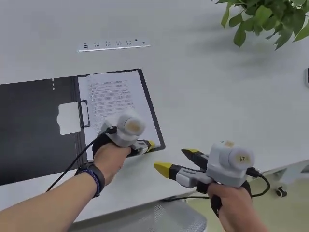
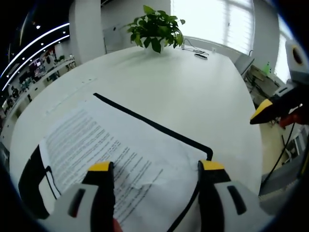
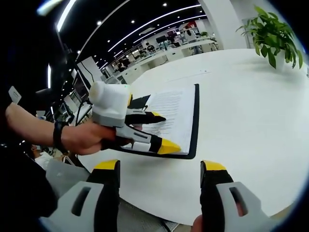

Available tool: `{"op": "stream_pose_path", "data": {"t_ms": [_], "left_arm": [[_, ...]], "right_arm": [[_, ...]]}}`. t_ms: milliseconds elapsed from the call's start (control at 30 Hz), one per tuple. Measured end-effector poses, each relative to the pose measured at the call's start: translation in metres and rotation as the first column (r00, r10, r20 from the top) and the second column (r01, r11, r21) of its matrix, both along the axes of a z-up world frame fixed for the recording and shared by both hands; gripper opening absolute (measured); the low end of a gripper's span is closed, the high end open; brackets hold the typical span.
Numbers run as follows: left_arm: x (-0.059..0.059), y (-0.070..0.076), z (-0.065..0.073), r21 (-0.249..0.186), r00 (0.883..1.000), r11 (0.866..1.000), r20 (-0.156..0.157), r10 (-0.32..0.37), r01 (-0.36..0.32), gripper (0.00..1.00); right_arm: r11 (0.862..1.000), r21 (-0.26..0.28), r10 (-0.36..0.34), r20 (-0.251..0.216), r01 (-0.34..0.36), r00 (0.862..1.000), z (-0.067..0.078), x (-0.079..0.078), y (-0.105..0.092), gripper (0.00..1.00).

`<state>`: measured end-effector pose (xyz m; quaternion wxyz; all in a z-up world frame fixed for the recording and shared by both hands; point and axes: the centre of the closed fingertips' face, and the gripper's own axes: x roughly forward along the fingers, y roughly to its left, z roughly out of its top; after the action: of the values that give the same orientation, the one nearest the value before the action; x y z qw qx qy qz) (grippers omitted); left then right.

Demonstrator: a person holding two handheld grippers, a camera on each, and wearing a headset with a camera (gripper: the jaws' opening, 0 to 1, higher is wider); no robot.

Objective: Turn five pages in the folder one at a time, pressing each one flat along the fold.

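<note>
Folder [image 1: 34,130]: black, lying open on the white table [image 1: 217,96], with a printed page [image 1: 116,96] uppermost on its right half.
Left gripper [image 1: 147,144]: jaws spread over the page's near right corner (contact with the paper unclear).
Right gripper [image 1: 176,160]: jaws spread, empty, at the table's near edge, apart from the folder.
Power strip [image 1: 114,45], plant [image 1: 270,19]: beyond.

Head view looks down; all share the folder [image 1: 34,135].
</note>
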<state>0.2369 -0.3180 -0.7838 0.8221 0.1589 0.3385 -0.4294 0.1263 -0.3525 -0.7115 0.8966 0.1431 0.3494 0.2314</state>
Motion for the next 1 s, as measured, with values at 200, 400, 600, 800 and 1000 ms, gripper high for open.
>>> {"op": "stream_pose_path", "data": {"t_ms": [200,400,600,800,1000], "left_arm": [[0.002,0.002,0.001,-0.018,1.0,1.0,0.003,-0.006,0.007,0.67],[0.004,0.006,0.002,-0.034,1.0,0.999,-0.008,0.009,-0.009,0.61],[0.003,0.009,0.004,-0.058,0.999,0.998,-0.008,0.031,-0.032,0.58],[0.0,0.012,0.003,-0.072,0.999,0.997,0.001,0.033,-0.032,0.56],[-0.006,0.017,0.005,-0.087,0.999,0.996,0.006,0.035,-0.034,0.56]], "right_arm": [[1.0,0.013,0.007,0.003,-0.007,1.0,-0.001,0.014,0.005,0.65],[0.999,0.051,-0.008,0.013,0.008,1.0,-0.002,0.031,0.007,0.63],[0.996,0.087,-0.015,0.015,0.014,1.0,-0.008,0.049,0.013,0.6],[0.986,0.158,-0.048,0.0,0.047,0.999,-0.016,0.074,0.016,0.57],[0.969,0.23,-0.086,-0.003,0.084,0.996,-0.019,0.103,0.016,0.54]]}}
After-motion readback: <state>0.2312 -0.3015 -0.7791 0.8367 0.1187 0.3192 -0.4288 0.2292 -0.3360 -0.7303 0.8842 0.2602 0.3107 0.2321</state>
